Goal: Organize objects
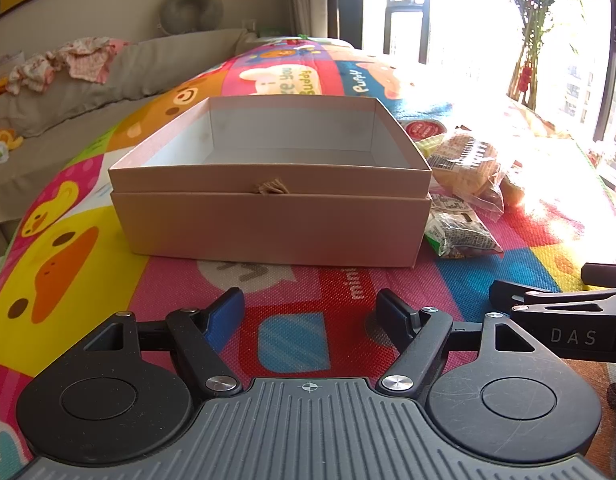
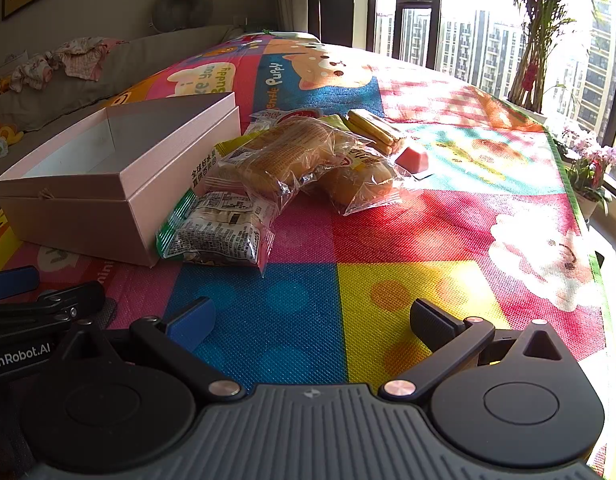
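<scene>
Looking down your left gripper (image 1: 309,308), jaws apart and empty, you face the box (image 1: 268,216); your right gripper (image 2: 311,320), spread wide and empty, alone shows the snacks (image 2: 292,160) beside it, whole.

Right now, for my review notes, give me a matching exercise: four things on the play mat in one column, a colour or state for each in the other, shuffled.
Things:
1. box
2. bread bags
3. small block
4. wafer pack

Descriptions:
A. yellow
B. open, nothing inside
C. pink
D. clear plastic, piled beside the box

Pairs: 1-B, 2-D, 3-C, 4-A
</scene>
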